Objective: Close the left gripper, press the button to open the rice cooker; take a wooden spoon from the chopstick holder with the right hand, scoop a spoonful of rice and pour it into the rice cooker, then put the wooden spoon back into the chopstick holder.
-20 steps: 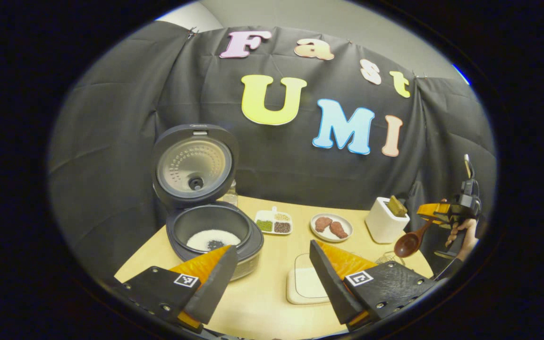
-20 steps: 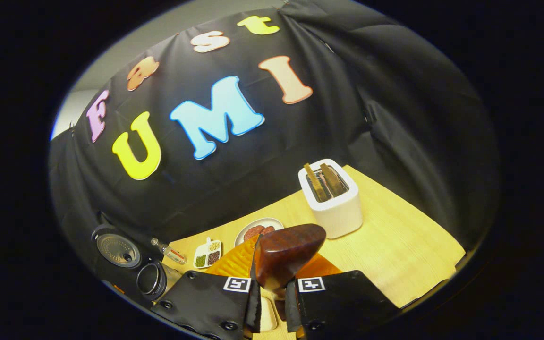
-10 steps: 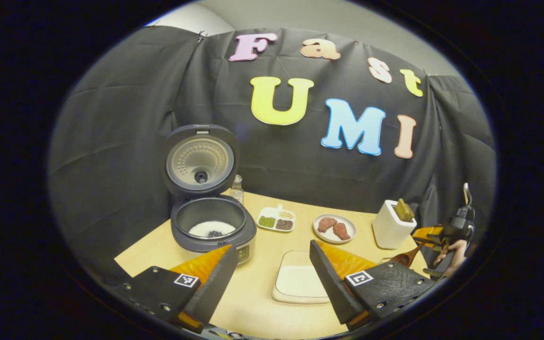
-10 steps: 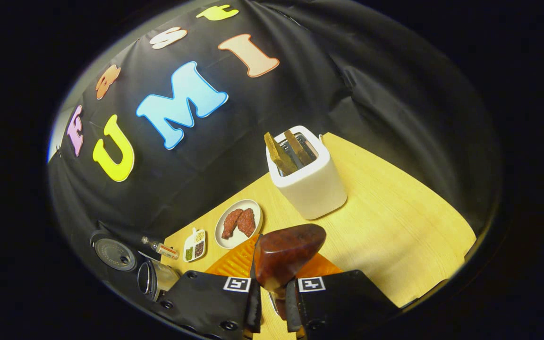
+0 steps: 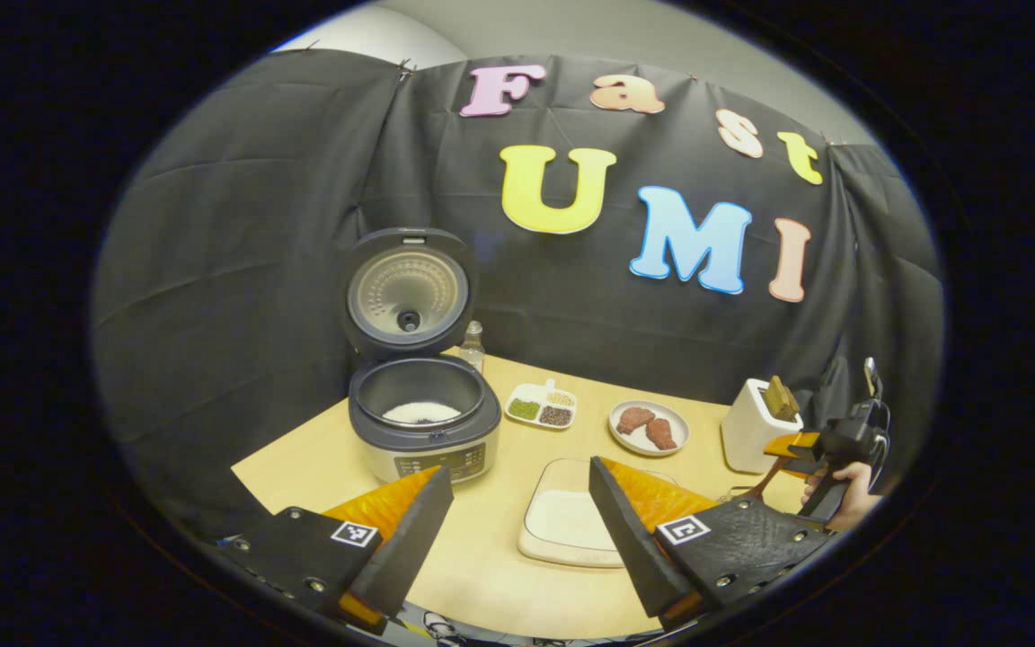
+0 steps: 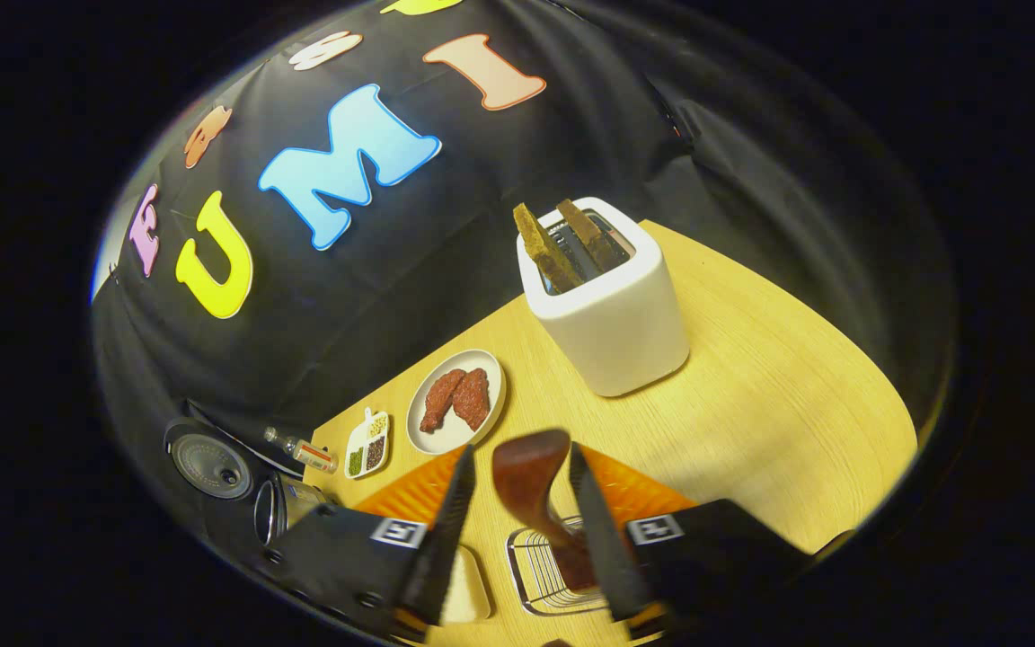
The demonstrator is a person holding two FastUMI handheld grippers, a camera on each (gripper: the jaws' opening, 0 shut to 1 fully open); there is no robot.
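My right gripper (image 6: 517, 517) has its fingers spread, and the wooden spoon (image 6: 535, 490) stands between them, its lower end down in the wire chopstick holder (image 6: 553, 566) on the tabletop (image 6: 778, 431). I cannot tell whether either finger touches it. My left gripper (image 5: 517, 530) hangs open before the open-lidded rice cooker (image 5: 423, 422).

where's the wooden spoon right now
In the right gripper view the spoon stands in the wire holder, between the open jaws, in front of the toaster.
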